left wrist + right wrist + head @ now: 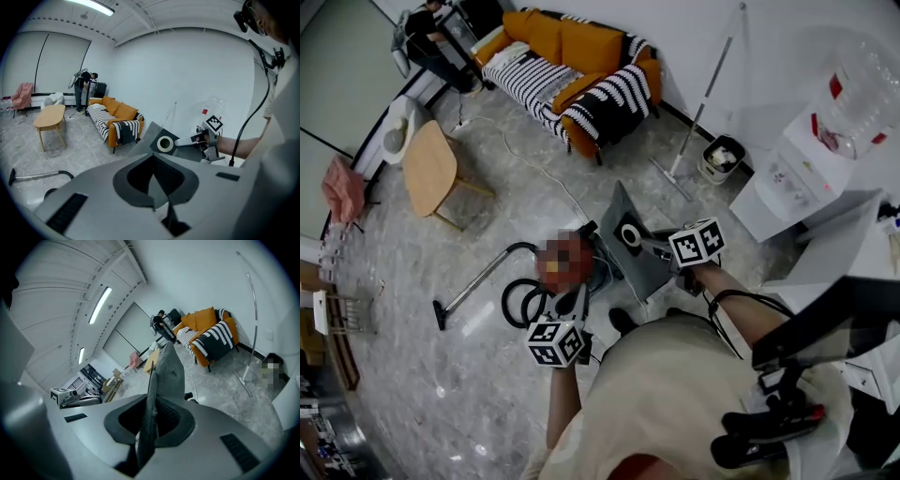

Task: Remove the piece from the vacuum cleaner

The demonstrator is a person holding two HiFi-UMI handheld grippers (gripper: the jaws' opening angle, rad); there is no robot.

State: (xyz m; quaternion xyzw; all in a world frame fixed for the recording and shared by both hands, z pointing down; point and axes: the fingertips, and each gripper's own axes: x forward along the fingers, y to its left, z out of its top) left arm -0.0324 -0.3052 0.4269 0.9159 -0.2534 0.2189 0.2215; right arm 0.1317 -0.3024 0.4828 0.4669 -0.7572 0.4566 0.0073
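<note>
Piece (pixel 628 239), grey, flat and with a round hole, is being held in the air just to the right of the vacuum cleaner (pixel 591 264) in the head view. It is apart from the vacuum cleaner, so it is judged to be already out. It is being gripped at its right edge by the right gripper (pixel 651 246), whose jaws are set narrow on it. The left gripper (pixel 575 305) is being pointed at the vacuum cleaner from just below. The hose (pixel 517 298) is seen coiled at the left of the vacuum cleaner.

In the left gripper view, the jaws are being shown together, with nothing between them. The piece (pixel 161 140) is being seen beyond them, gripped by the right gripper.

In the right gripper view, the piece (pixel 169 373) is being seen edge-on, pinched between the pads.

For doing this step well, a firm grip is needed, because such a thin sheet can slip. The hole is better turned upward, so that no dust is being spilled. The piece should be carried well clear of the vacuum cleaner and the hose before it is set down.
</note>
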